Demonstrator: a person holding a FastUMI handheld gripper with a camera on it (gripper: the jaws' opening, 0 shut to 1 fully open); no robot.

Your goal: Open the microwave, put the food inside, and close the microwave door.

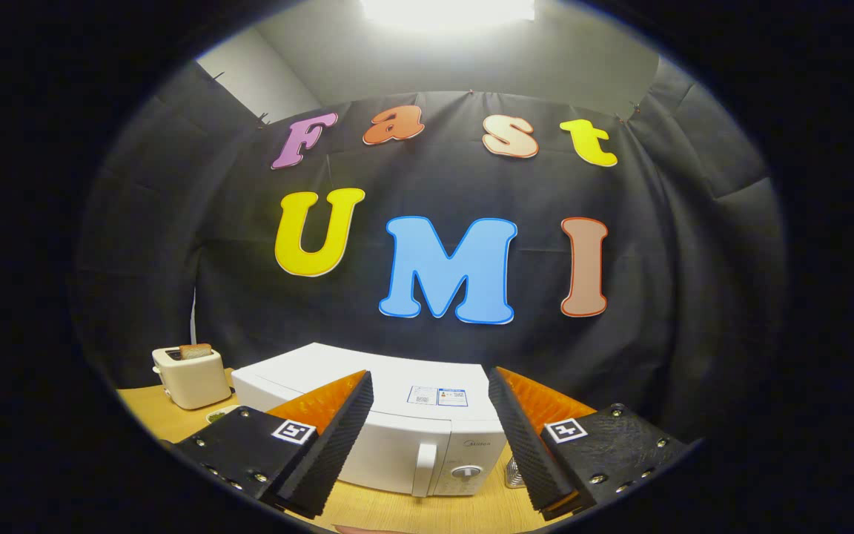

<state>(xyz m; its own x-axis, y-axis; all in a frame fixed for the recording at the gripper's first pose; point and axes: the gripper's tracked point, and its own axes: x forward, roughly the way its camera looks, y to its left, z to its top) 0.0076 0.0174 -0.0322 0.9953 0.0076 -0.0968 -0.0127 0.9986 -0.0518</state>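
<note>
Gripper (431, 415) hung w/ fingers spread, holding nothing. Microwave (397, 423) sat just ahead, door shut: opening step not begun. Next move likely needed fingers at the handle (424, 469).

Microwave (405, 437) door partly hidden behind the tongs (431, 445), labels too small, dish (218, 415) contents perhaps food

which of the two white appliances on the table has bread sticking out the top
The small toaster, off to the side beyond the gripper's open fingers; a slice pokes from its slot. The microwave between the fingers has a flat top and shut door.
</note>
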